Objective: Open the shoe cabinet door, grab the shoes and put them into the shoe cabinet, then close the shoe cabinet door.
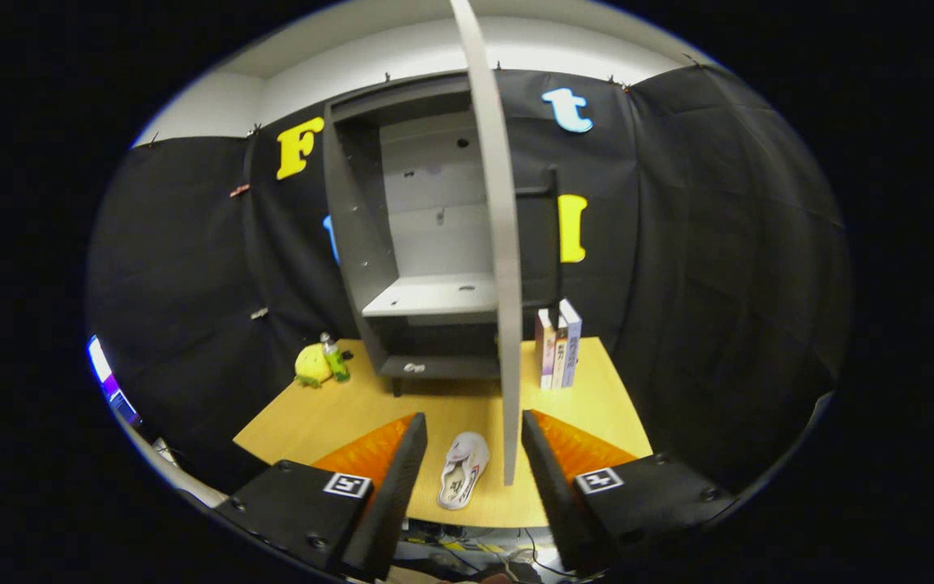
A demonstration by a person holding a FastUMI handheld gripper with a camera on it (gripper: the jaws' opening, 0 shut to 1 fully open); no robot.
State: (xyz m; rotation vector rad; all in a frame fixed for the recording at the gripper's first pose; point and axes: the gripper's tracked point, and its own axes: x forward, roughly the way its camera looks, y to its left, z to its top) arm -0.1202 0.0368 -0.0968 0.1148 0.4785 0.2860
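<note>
1. gripper [473,426] fingers spread wide apart, nothing clamped, hanging above the near edge of the table [597,405].
2. shoe [462,469] lies on the tabletop in the gap between the two fingers, light coloured, sole side partly up, near the table's front edge. not touched by either finger.
3. cabinet door [503,268] swung open, seen edge-on as a thin pale panel; its lower end comes down between the fingers, just beside the shoe and nearer the right-side finger.
4. shoe cabinet [370,243] stands beyond the fingers at the back of the table, grey, open front, a pale shelf [426,296] inside and a darker lower compartment under it. a small object sits on the bottom ledge, too small to tell what.
5. books [558,345] stand upright just beside the cabinet, past the door.
6. yellow plush toy [311,365] and a green bottle [336,360] sit together on the table on the cabinet's other side, touching or nearly so.
7. cables [467,539] show below the table's front edge.
</note>
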